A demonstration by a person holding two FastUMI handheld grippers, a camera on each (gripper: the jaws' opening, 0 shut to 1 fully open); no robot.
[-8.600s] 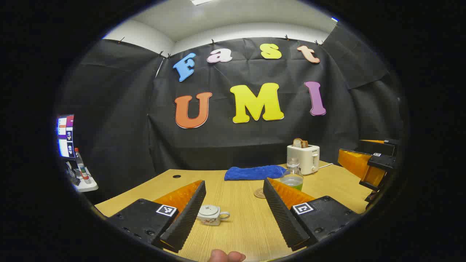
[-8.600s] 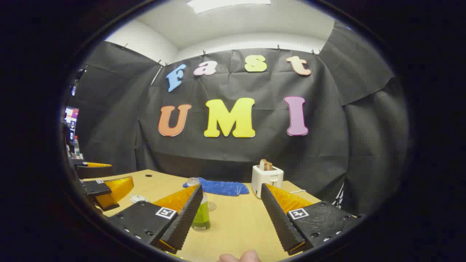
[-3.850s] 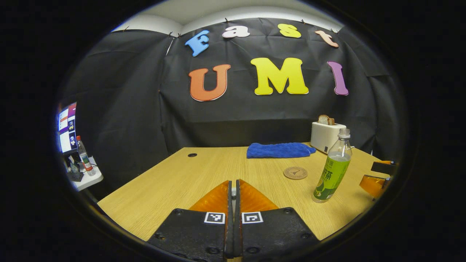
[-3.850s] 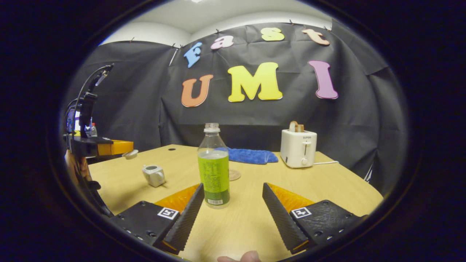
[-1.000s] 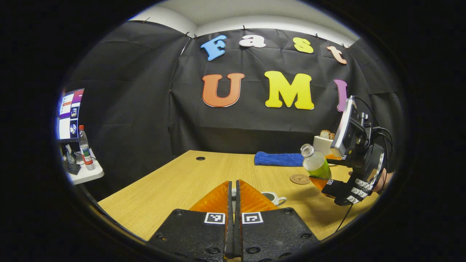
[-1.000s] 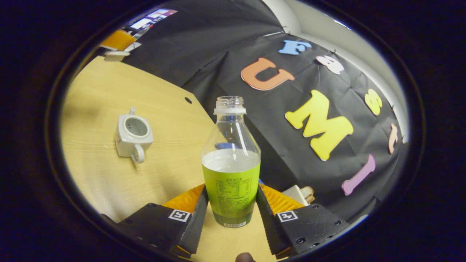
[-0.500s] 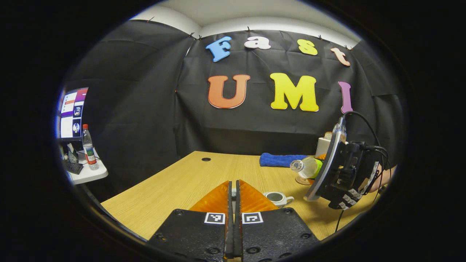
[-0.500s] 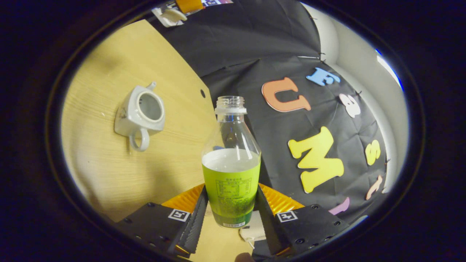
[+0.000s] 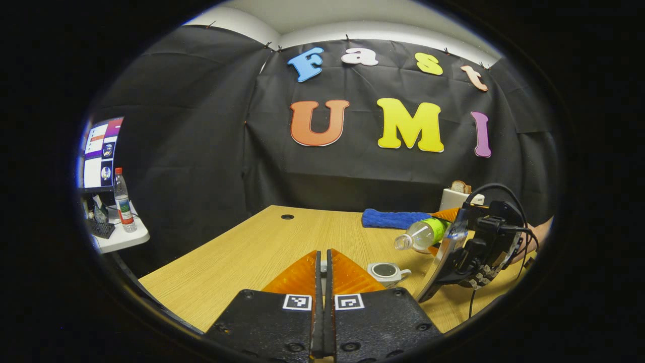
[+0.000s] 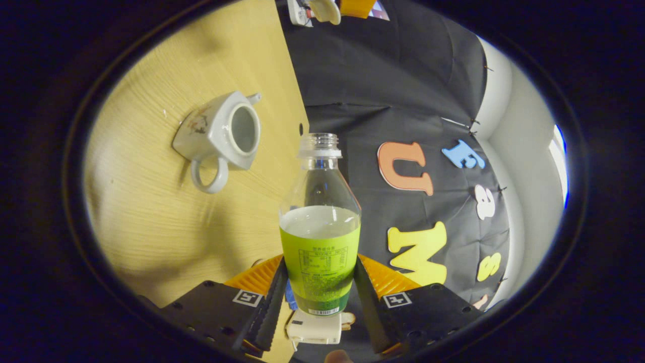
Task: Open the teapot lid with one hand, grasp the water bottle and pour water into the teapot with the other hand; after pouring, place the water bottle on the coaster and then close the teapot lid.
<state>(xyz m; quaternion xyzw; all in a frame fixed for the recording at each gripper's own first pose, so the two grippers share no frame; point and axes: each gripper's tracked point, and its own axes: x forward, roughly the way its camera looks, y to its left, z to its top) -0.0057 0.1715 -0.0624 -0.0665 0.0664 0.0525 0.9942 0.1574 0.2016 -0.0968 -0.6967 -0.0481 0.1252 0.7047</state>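
Right gripper (image 10: 319, 290) clamped on bottle (image 10: 320, 237), both fingers pressing labelled lower body. Bottle uncapped, tipped near horizontal, mouth toward teapot (image 10: 221, 133); in left gripper view bottle (image 9: 421, 234) hangs above and just beside teapot (image 9: 385, 271). Teapot open, lid off, standing on table (image 9: 242, 257) toward right edge. Left gripper (image 9: 322, 302) pinched nearly closed, raised over near edge of table; lid (image 10: 325, 10) seen at its tip in right gripper view. Blue cloth (image 9: 390, 218) and toaster (image 9: 456, 197) at far edge.
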